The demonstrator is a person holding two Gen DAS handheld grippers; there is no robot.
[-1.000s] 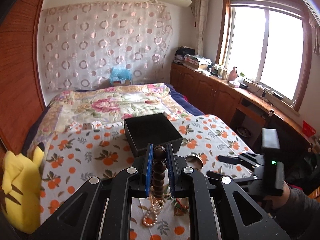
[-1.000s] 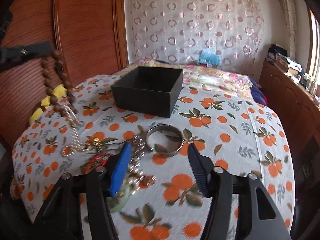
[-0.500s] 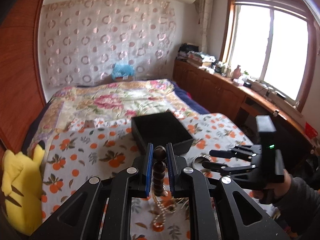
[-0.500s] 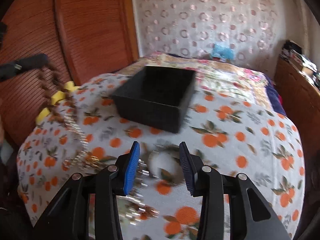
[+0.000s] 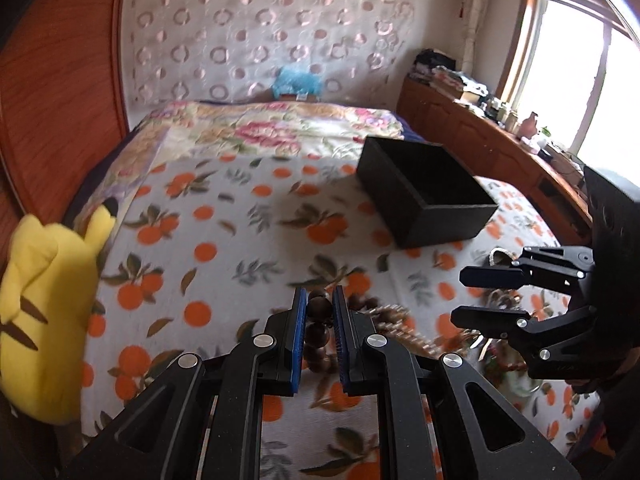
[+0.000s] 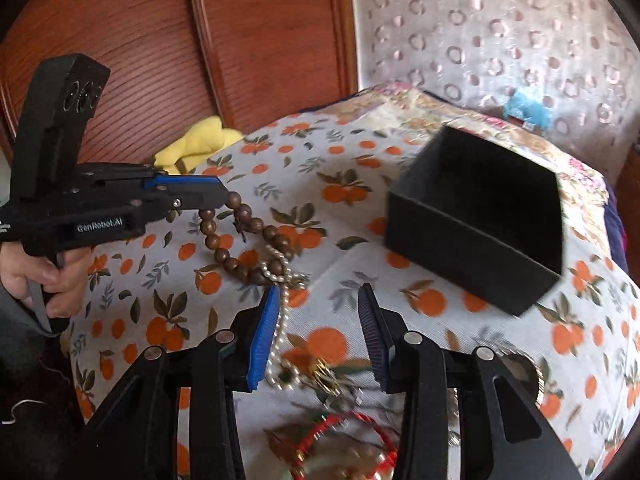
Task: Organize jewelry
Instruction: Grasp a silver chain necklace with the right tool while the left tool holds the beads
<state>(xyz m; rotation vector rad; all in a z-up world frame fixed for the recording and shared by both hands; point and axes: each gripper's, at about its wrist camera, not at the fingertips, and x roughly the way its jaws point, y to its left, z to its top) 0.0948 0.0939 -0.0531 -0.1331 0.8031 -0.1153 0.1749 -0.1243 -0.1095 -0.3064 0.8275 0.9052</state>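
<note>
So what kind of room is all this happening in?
A bedroom in a home, most likely: the work surface is a bed with an orange-print cover, a yellow plush toy lies at its edge, and a wooden cabinet cluttered with belongings runs under the window.

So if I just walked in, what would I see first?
Probably the string of dark wooden beads pinched in the left gripper, trailing down onto the orange-patterned bedspread. Next, the open black box on the bed behind it, and the yellow plush toy at the bed's edge by the wooden headboard.
</note>
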